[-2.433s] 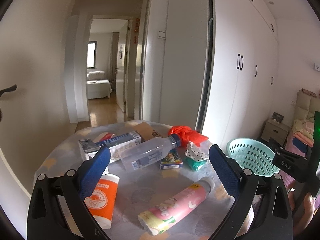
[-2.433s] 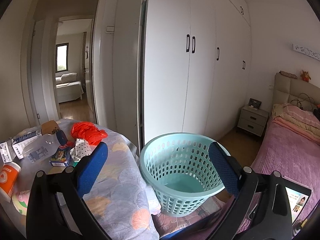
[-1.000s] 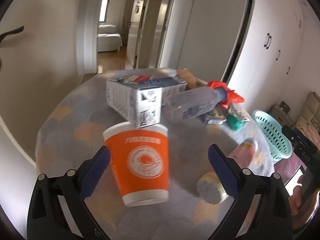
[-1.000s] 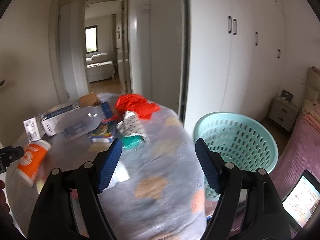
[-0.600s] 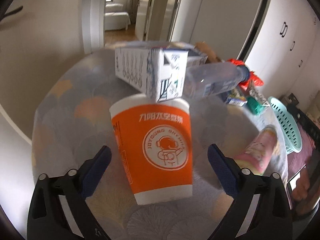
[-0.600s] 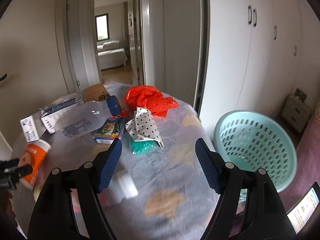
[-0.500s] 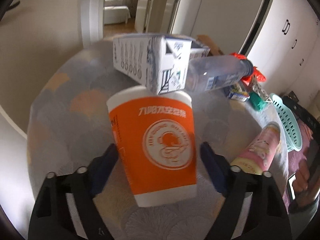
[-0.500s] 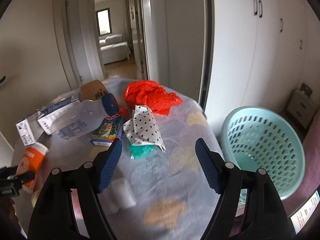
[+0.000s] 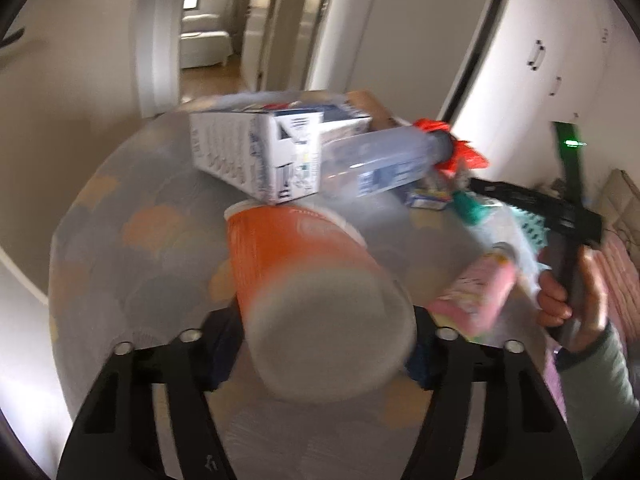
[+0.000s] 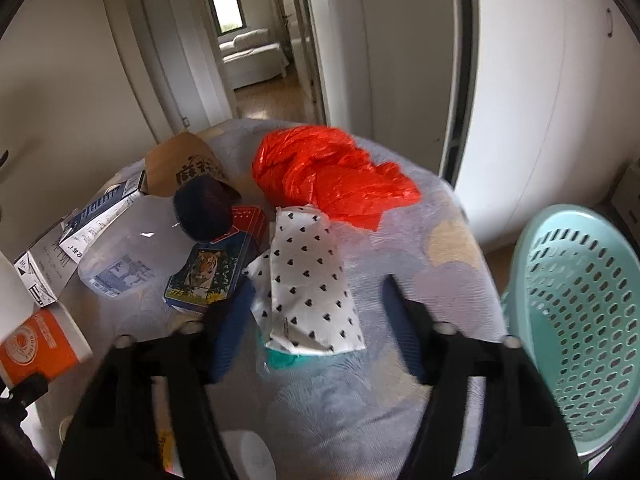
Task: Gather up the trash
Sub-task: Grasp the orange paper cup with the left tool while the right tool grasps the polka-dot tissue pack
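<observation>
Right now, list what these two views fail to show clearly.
- Left wrist view: the orange cup is motion-blurred, its print unreadable; it hides the left gripper pads as the jaws close, so contact is uncertain.
- Left wrist view: the pink bottle is blurred, its label unreadable.
- Right wrist view: the teal packet lies mostly under the polka-dot wrapper.
- Right wrist view: the basket is cut by the frame edge; its inside is unseen.

- The left gripper (image 9: 320, 344) is showing a black frame, two angled arms, silver screw heads and dark blue ribbed pads.
- The right gripper (image 10: 318, 320) is showing the same black arms, silver screws and blue ribbed pads.
- The right hand (image 9: 576, 300) is wearing a grey-green sleeve (image 9: 600, 384).
- A green light is glowing on the handle above that hand.
</observation>
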`<state>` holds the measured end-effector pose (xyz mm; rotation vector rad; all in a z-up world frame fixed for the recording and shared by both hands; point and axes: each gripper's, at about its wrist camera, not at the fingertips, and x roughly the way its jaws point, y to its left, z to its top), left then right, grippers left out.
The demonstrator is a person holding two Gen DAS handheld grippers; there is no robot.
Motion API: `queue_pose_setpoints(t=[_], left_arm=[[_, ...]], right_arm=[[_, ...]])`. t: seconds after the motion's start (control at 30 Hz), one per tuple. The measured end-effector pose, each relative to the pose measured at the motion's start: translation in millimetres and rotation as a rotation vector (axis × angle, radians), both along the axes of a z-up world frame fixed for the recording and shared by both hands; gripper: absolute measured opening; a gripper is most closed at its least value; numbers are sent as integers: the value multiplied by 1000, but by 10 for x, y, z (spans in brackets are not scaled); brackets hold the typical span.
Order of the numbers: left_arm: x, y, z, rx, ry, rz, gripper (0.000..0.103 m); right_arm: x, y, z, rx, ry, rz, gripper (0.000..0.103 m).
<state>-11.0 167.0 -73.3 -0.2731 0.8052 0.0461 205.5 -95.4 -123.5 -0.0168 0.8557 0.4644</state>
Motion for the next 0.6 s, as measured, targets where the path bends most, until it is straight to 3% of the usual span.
queue_pose_setpoints(t=[0.07, 0.1, 0.23, 0.3, 0.37, 0.43, 0.6], left_arm=[[11, -36, 20, -40, 0, -34, 20], [37, -31, 21, -50, 5, -40, 16], [76, -50, -91, -44, 34, -31, 15], [63, -32, -110, -48, 22, -15, 19], [63, 1, -109, -35, 11, 7, 49], [45, 66, -88, -32, -5, 37, 66], [-69, 93, -60, -33, 0, -20, 65]], right_arm=[[43, 6, -30, 27, 35, 14, 37], [50, 0, -27, 40, 41, 18, 32], [15, -40, 28, 44, 8, 15, 19], [-13, -79, 53, 57, -1, 18, 16], [-57, -124, 96, 66, -19, 18, 15], [-105, -162, 133, 70, -38, 18, 15], [-202, -250, 184, 69, -72, 26, 15]])
